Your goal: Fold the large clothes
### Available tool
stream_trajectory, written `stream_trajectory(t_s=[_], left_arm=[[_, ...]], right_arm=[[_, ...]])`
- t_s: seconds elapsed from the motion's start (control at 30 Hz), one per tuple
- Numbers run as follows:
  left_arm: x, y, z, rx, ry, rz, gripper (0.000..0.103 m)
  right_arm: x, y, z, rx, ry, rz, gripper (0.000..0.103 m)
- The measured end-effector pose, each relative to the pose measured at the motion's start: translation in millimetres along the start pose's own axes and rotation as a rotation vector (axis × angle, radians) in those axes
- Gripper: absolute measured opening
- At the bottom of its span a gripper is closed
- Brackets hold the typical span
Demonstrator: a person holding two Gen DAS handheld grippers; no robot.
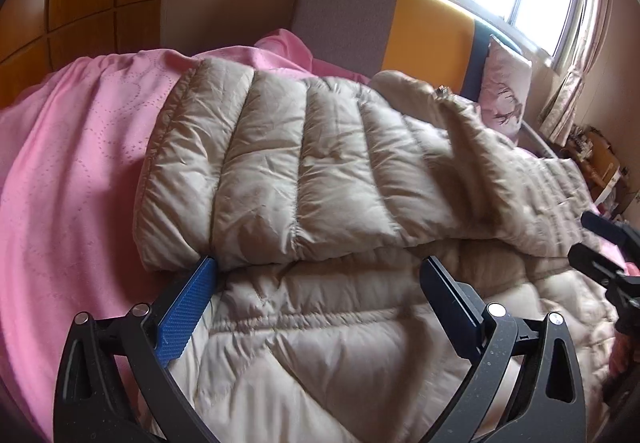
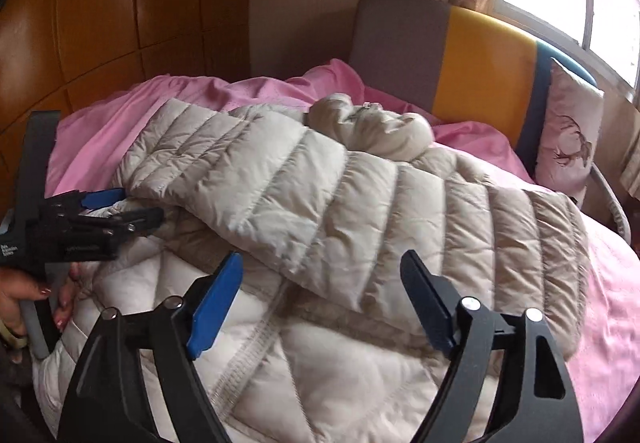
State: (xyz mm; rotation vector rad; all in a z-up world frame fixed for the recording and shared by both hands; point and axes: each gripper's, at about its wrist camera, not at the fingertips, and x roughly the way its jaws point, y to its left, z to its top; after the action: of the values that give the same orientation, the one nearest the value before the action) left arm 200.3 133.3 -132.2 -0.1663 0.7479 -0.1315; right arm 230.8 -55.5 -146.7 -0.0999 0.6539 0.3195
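Two grippers work over a beige quilted down jacket (image 1: 304, 171) spread on a pink bedsheet (image 1: 72, 147). At the left, the left gripper (image 1: 316, 279) rests on the near part of the jacket, jaws spread wide, its blue pad (image 1: 188, 307) touching the folded-over edge. Further right, the right gripper (image 2: 320, 299) hovers over the jacket's folded panel, jaws spread and pinching nothing. Far right, a pale pillow (image 2: 568, 139) leans on the headboard (image 2: 484, 63).
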Motion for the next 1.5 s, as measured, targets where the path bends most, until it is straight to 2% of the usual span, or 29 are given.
stream_trajectory(t_s=[0.07, 0.13, 0.27, 0.33, 0.4, 0.43, 0.47, 0.53, 0.6, 0.67, 0.73, 0.8, 0.87, 0.97, 1.03, 1.07, 1.1, 1.13, 1.2, 1.27, 1.37, 1.5], left_arm=[[-21, 0, 4, -0.062, -0.035, -0.047, 0.099], [-36, -4, 13, -0.109, -0.065, -0.092, 0.099], [-39, -29, 38, -0.096, -0.101, -0.134, 0.098], [-27, -48, 52, -0.058, -0.09, -0.127, 0.087], [-6, -65, 61, -0.02, -0.045, -0.118, 0.064], [8, -72, 65, -0.003, -0.011, -0.107, 0.057], [21, -77, 66, 0.016, 0.018, -0.08, 0.044], [44, -81, 65, 0.056, 0.06, 0.002, 0.035], [63, -75, 62, 0.063, 0.095, 0.058, 0.02], [80, -59, 54, 0.023, 0.135, 0.078, 0.016], [89, -50, 49, 0.006, 0.132, 0.066, 0.016], [92, -53, 47, 0.03, 0.128, 0.083, 0.016], [95, -60, 45, 0.071, 0.121, 0.107, 0.016], [88, -63, 47, 0.059, 0.118, 0.076, 0.018], [72, -62, 49, 0.048, 0.134, 0.01, 0.038], [64, -58, 51, 0.041, 0.136, -0.018, 0.064], [50, -56, 51, 0.031, 0.118, -0.033, 0.085], [29, -51, 50, 0.023, 0.067, -0.037, 0.089], [-4, -41, 44, 0.019, -0.002, -0.072, 0.09], [-28, -29, 36, 0.003, -0.015, -0.086, 0.09], [-60, -4, 18, -0.035, -0.03, -0.095, 0.09], [-94, 36, -16, -0.076, -0.03, -0.063, 0.09]], right_arm=[[-10, -24, -10, 0.073, -0.016, -0.061, 0.087], [-15, -48, -13, 0.142, -0.036, -0.158, 0.09], [-15, -100, -11, 0.286, -0.019, -0.369, 0.09], [-12, -123, -8, 0.365, -0.012, -0.417, 0.091], [-8, -137, -7, 0.405, 0.001, -0.445, 0.091], [-5, -140, -7, 0.406, 0.007, -0.46, 0.091], [-3, -144, -8, 0.399, 0.017, -0.465, 0.091], [8, -145, -7, 0.379, 0.035, -0.468, 0.091], [16, -159, -10, 0.377, 0.07, -0.467, 0.092], [31, -169, -17, 0.401, 0.127, -0.479, 0.095], [53, -181, -30, 0.43, 0.199, -0.474, 0.096], [64, -190, -40, 0.477, 0.227, -0.442, 0.098], [64, -194, -43, 0.497, 0.232, -0.432, 0.099], [48, -196, -40, 0.52, 0.208, -0.407, 0.099], [19, -191, -34, 0.529, 0.148, -0.4, 0.099], [2, -186, -31, 0.524, 0.115, -0.381, 0.099], [-13, -181, -29, 0.512, 0.092, -0.359, 0.099], [-28, -174, -29, 0.489, 0.077, -0.341, 0.099], [-54, -160, -30, 0.437, 0.061, -0.304, 0.099], [-76, -148, -40, 0.393, 0.059, -0.249, 0.099], [-105, -134, -66, 0.358, 0.083, -0.18, 0.092], [-137, -128, -112, 0.428, 0.104, -0.063, 0.083]])
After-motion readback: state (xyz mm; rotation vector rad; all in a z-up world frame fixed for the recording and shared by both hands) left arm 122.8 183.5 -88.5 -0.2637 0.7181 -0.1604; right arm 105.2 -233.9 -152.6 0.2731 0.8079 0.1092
